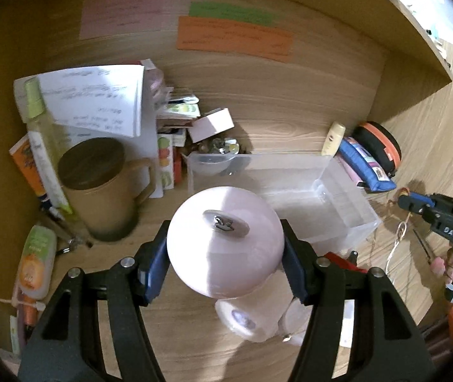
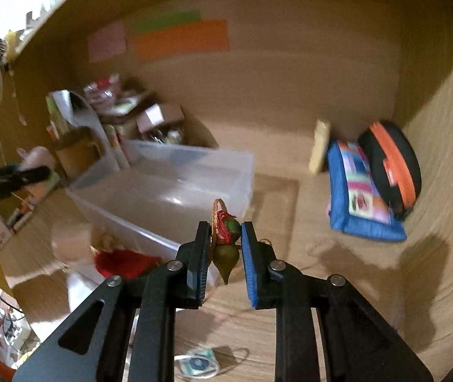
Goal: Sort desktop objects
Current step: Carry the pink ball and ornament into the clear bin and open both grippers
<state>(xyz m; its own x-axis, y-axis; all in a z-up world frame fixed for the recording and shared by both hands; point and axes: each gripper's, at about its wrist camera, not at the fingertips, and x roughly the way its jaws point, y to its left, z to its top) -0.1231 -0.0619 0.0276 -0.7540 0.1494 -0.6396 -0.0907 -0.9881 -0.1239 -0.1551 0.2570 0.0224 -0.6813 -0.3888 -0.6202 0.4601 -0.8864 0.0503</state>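
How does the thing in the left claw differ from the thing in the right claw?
The pale pink ball-shaped item is large, smooth and plain, and it fills the left claw. The small ornament in the right claw is green and red, with a woven loop and a pointed tip. Both are gripped off the desk.

Both wrist views look steeply down, close over the desk (image 1: 290, 111) — sharing the clear bin (image 1: 322, 191).
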